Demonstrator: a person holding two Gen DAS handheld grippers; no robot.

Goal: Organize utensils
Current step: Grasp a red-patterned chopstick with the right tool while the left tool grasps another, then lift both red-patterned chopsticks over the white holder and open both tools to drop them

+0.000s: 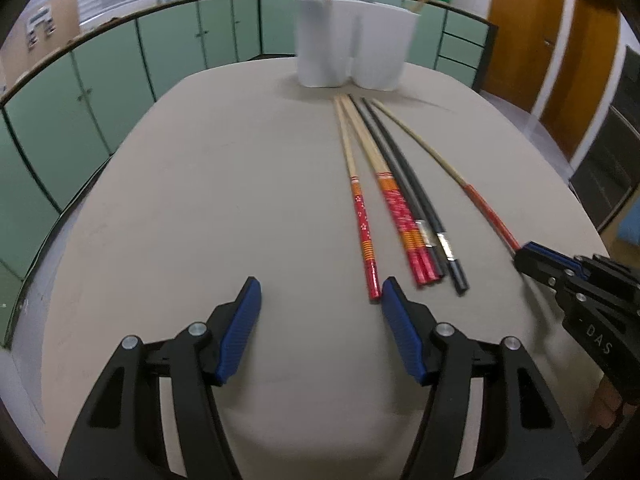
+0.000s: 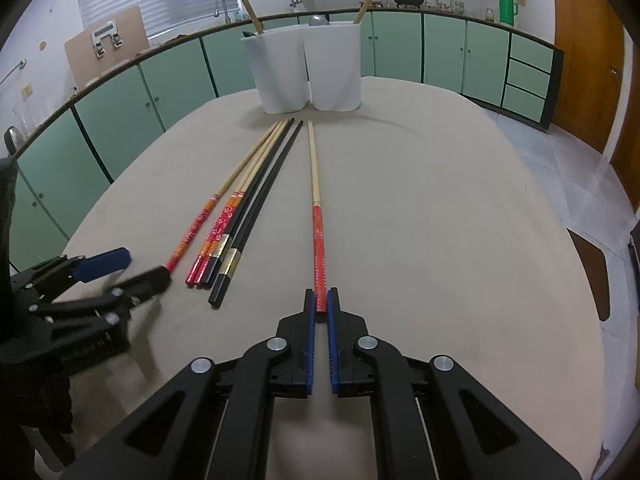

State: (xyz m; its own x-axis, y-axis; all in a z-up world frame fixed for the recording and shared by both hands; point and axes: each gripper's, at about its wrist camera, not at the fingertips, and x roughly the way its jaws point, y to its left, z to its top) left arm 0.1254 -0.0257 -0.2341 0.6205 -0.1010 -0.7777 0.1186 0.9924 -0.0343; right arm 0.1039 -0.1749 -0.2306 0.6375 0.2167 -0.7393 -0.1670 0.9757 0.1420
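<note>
The right gripper [image 2: 321,306] is pinching the red end of 1 chopstick [image 2: 318,236] at lower centre of the right wrist view, its pads closed on it so it can likely be lifted toward the white holder [image 2: 304,70] at upper centre, where 2 sticks are already standing. The left gripper [image 1: 320,312] is hanging about half open over bare table, holding nothing (its right pad sitting just beside a red chopstick end), while 5 more chopsticks [image 1: 394,208] are lying bunched mid-frame on the beige table [image 1: 200,200], with green cabinets [image 1: 120,60] curving behind
</note>
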